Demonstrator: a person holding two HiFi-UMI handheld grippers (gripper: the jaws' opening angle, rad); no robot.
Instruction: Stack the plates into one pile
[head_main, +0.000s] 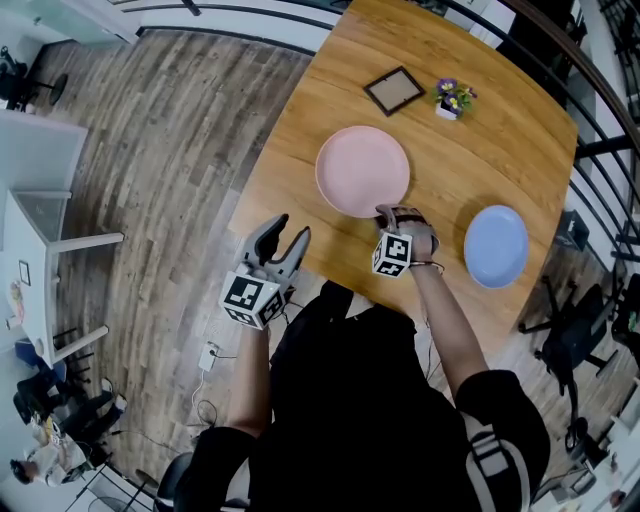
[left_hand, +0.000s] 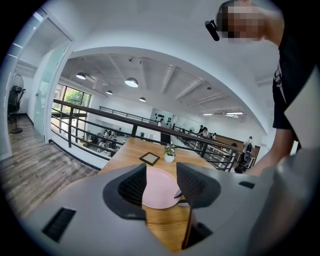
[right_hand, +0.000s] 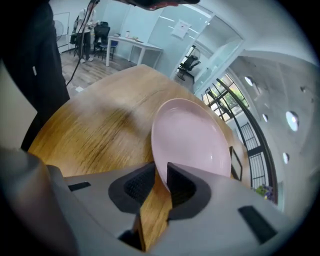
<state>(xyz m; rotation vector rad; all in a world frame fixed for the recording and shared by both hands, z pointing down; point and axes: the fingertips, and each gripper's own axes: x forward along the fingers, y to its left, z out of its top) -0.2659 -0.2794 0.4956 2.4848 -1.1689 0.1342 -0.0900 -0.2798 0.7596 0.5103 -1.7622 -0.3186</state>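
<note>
Near rim of the pink plate (head_main: 362, 170) pinched at the tips of the right gripper (right_hand: 161, 166), jaws narrow, rim between the pads. Plate flat on the table (head_main: 500, 140), about midway across, nearer the left edge than the right. Black-and-white square markers on the cube (head_main: 392, 254) behind those jaws, same kind of markers on the left gripper (head_main: 290, 232). Left gripper at the table's near-left edge, jaws wide apart with nothing between them, aimed across the wood toward the pink plate. Blue plate (head_main: 496, 245) close to the near-right edge, well apart from the pink one, bare wood between the two. Toward the far edge, a small dark picture frame (head_main: 394, 90) and just beside it a potted flower (head_main: 452, 98), both apart from the pink plate's far rim. Black railing (head_main: 600, 148) close along the far and right edges; open plank floor (head_main: 170, 150) off the left edge.
</note>
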